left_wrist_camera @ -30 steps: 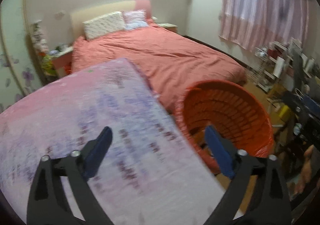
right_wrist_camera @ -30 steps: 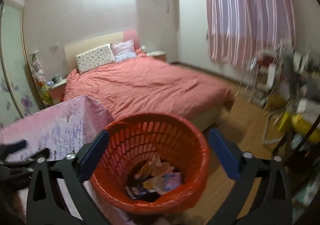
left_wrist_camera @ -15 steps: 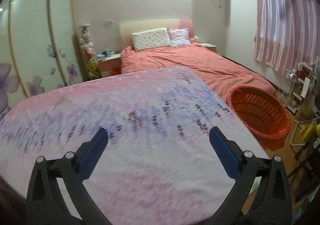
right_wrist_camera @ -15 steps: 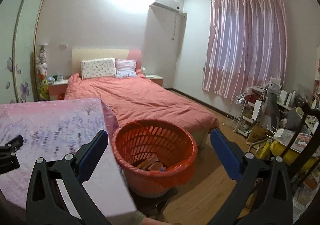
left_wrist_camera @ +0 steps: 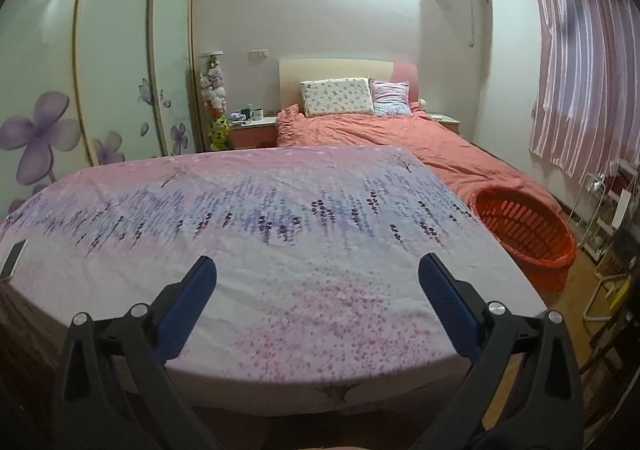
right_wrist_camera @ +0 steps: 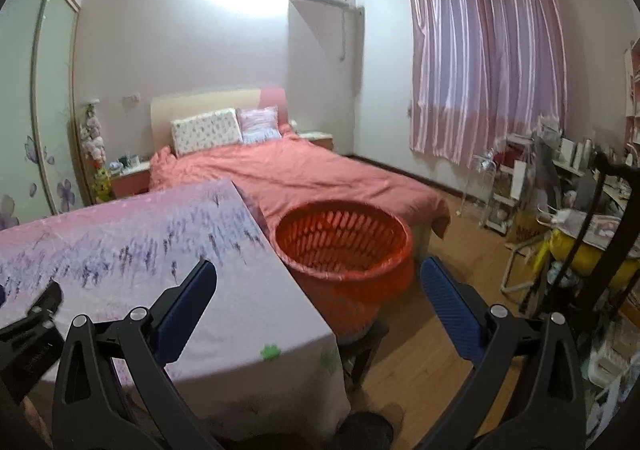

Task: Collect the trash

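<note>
An orange-red slatted basket [right_wrist_camera: 344, 246] stands on a dark stool just right of the table; its inside is hidden from here. It also shows in the left wrist view [left_wrist_camera: 524, 234] at the right. My left gripper [left_wrist_camera: 316, 286] is open and empty, held back over the table's near edge. My right gripper [right_wrist_camera: 318, 282] is open and empty, pulled back from the basket, with the table corner between its fingers. No trash shows on the table.
The table [left_wrist_camera: 280, 218] wears a pink cloth with purple flowers. A phone [left_wrist_camera: 12, 256] lies at its far left edge. A bed with a coral cover [right_wrist_camera: 304, 174] stands behind. Cluttered racks and a yellow item [right_wrist_camera: 560, 218] fill the right side. The floor [right_wrist_camera: 432, 334] is wood.
Both grippers have pulled back and risen away from the basket. The left view has swung left from the basket onto the whole table. The basket's contents have dropped out of sight.
</note>
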Available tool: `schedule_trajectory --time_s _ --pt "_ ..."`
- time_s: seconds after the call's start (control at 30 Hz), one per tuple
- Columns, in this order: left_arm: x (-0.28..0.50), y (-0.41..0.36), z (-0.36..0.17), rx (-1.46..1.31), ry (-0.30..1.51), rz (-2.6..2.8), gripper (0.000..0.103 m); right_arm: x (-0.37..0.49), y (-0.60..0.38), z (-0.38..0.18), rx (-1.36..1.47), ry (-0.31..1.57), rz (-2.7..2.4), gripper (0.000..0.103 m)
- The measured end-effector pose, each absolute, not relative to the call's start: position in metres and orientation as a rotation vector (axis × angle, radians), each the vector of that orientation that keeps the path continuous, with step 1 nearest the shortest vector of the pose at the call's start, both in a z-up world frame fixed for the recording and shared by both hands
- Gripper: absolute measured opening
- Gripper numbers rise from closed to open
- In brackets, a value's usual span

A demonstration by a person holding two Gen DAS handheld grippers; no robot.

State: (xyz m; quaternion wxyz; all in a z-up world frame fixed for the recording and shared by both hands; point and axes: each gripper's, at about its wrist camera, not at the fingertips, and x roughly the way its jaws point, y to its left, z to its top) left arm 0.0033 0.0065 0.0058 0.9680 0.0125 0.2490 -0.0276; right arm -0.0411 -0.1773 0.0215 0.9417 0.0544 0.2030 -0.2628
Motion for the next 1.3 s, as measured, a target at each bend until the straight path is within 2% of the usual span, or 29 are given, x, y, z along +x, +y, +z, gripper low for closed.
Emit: schedule_trajectory --time_s 0.27,1.3 --pt "-0.014 0.012 0.015 0.029 0.453 -0.011 0.099 -0.045 -0.168 0.013 0.093 0.502 -0.588 0.101" --pt "-0.011 0.002 0.017 0.023 0.489 -0.03 0.099 -0.051 -0.16 0.009 0.061 0.485 -0.623 0.101"
